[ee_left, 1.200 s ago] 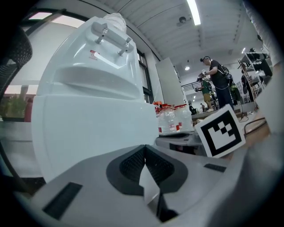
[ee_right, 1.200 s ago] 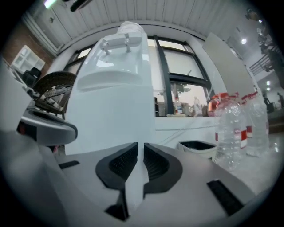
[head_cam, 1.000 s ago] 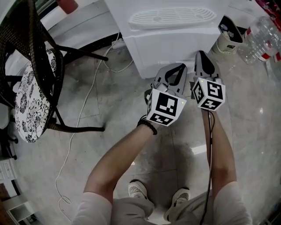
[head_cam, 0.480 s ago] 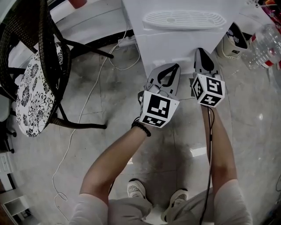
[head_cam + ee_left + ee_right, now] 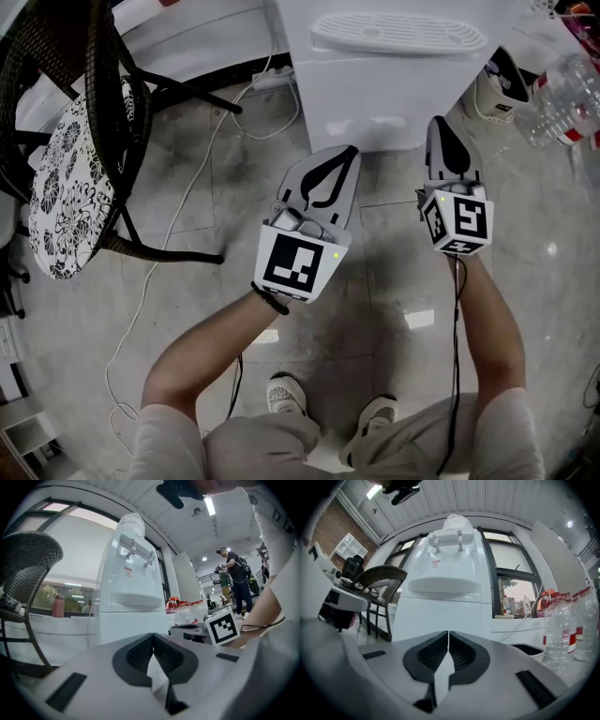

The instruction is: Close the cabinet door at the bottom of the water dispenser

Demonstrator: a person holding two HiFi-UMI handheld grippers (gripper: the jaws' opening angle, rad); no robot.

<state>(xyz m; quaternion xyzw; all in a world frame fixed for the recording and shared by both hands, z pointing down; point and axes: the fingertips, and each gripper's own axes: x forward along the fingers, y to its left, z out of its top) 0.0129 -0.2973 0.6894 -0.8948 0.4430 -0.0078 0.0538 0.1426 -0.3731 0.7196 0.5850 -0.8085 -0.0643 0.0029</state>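
Observation:
The white water dispenser (image 5: 375, 84) stands at the top of the head view, its bottom cabinet door (image 5: 361, 103) lying flat with the front. Both grippers point level at it from a short way back, touching nothing. My left gripper (image 5: 351, 149) is shut and empty; its pads meet in the left gripper view (image 5: 153, 635), where the dispenser (image 5: 129, 597) rises ahead. My right gripper (image 5: 438, 120) is closing to a hairline slit with nothing between the jaws. In the right gripper view that gripper (image 5: 448, 632) faces the door (image 5: 440, 613).
A dark wicker chair (image 5: 66, 141) with a flowered cushion stands at the left. A white cable (image 5: 192, 202) runs over the grey floor. A small white bin (image 5: 495, 82) and plastic bottles (image 5: 562, 84) sit to the dispenser's right. People (image 5: 234, 581) stand far off.
Both grippers have drawn back from the dispenser's front toward the person. The left one came back farther and drifted left. The door looks the same, flat against the front.

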